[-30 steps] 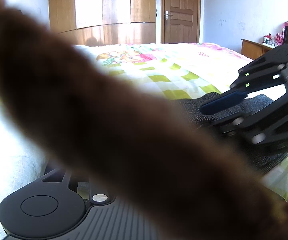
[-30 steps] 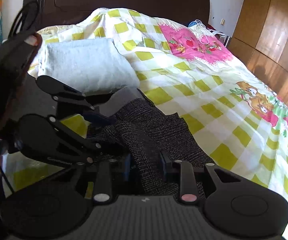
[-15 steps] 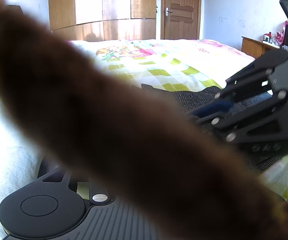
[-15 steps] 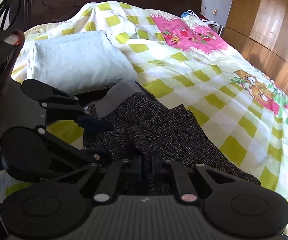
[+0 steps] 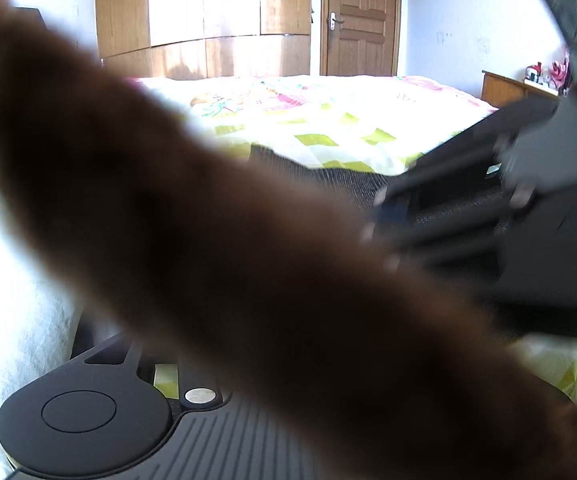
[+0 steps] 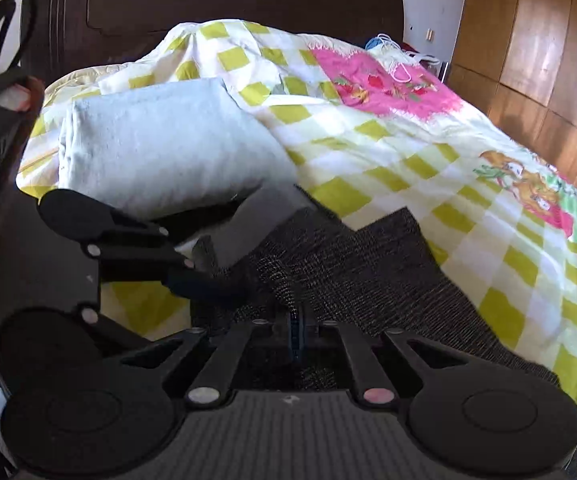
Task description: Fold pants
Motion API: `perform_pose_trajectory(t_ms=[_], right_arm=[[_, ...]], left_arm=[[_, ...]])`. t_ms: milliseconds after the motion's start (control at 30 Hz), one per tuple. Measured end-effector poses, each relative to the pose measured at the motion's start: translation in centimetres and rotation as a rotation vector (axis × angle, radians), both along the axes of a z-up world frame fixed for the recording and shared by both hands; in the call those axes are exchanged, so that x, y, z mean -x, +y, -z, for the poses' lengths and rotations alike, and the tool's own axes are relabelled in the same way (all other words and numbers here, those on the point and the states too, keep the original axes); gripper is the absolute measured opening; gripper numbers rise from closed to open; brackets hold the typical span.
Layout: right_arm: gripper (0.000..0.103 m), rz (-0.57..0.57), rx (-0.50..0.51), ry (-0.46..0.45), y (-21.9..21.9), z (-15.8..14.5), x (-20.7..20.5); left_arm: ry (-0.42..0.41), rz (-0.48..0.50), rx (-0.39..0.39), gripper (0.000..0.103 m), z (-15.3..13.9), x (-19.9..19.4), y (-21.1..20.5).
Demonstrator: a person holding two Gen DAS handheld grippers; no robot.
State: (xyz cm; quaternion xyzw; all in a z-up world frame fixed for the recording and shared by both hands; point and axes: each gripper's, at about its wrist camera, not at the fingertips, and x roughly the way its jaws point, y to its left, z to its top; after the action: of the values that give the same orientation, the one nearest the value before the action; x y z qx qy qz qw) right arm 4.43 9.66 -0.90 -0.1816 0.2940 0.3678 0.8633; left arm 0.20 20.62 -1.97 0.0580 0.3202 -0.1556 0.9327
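My right tongs (image 6: 294, 320) are down on the pants (image 6: 348, 264), the dark speckled cloth spread on the bed just ahead of me, and a ridge of that fabric is pinched up between my blue pads; the jaws are easing apart a touch, yet the pads are pressing on the cloth. To the left of my right tongs, my left tongs (image 6: 212, 280) reach in from the side, one finger (image 6: 204, 284) lying against the pants' grey waistband end, but whether that pair is clamped or loose I cannot tell. From the left wrist view, a blurry brown sleeve (image 5: 248, 260) swallows most of the picture (so the fingers are hidden), and beyond it I catch the right tongs' dark frame smeared over the pants (image 5: 352, 184). Beyond my left tongs sits a folded white towel (image 6: 160, 144); past the pants stretches the yellow-checked bedspread (image 6: 468, 184) with cartoon prints. No brand, label or writing legible anywhere; only a tiny mark on my right tongs' body, too small to read.
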Motion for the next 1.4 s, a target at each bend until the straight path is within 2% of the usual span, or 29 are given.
perform_pose_trajectory(t_ms=[200,300,433,533,633,733,767,867,967,1200,1300,1400], right_arm=[[0.030,-0.063,-0.036,0.066,-2.3,-1.2,0.8],[0.031,-0.044,-0.049,0.063,-4.3,-2.1,1.1],[0.034,0.093,-0.051,0.044,-9.0,-3.1,-0.1],[0.037,0.227,-0.013,0.026,-12.5,-3.0,-2.5],[0.037,0.329,-0.062,0.105,-15.6,-2.5,-5.7],[0.037,0.377,-0.097,0.194,-16.3,-1.6,-7.6],[0.037,0.355,-0.097,0.196,-15.9,-1.7,-7.4],[0.038,0.231,-0.094,0.079,-14.0,-2.5,-4.4],[0.041,0.121,-0.078,0.038,-11.4,-2.4,-3.0],[0.045,-0.006,-0.016,0.075,-7.6,-2.5,-5.4],[0.046,-0.043,0.038,0.059,-7.2,-2.3,-5.0],[0.048,-0.075,0.091,0.090,-7.5,-1.6,-3.8]], left_arm=[[0.011,0.012,-0.028,0.045,-0.5,1.2,0.3],[-0.004,-0.004,-0.018,0.045,-1.6,1.7,0.9],[-0.037,-0.029,-0.034,0.047,-3.1,2.3,1.5],[-0.067,-0.029,-0.016,0.049,-4.2,2.0,1.1],[-0.088,-0.006,0.011,0.051,-4.4,0.4,-0.5],[-0.031,0.016,0.004,0.051,-2.5,-2.1,-2.5],[0.006,0.013,-0.028,0.051,-1.7,-2.7,-2.9],[0.037,0.012,-0.105,0.051,-1.0,-2.3,-3.0],[0.037,-0.008,-0.106,0.051,-2.0,-0.8,-2.0],[0.032,-0.080,0.014,0.055,-2.5,0.8,-0.4],[0.052,-0.098,0.046,0.055,-1.4,0.2,-0.2],[0.066,-0.089,0.065,0.055,-1.0,-0.1,-0.1]])
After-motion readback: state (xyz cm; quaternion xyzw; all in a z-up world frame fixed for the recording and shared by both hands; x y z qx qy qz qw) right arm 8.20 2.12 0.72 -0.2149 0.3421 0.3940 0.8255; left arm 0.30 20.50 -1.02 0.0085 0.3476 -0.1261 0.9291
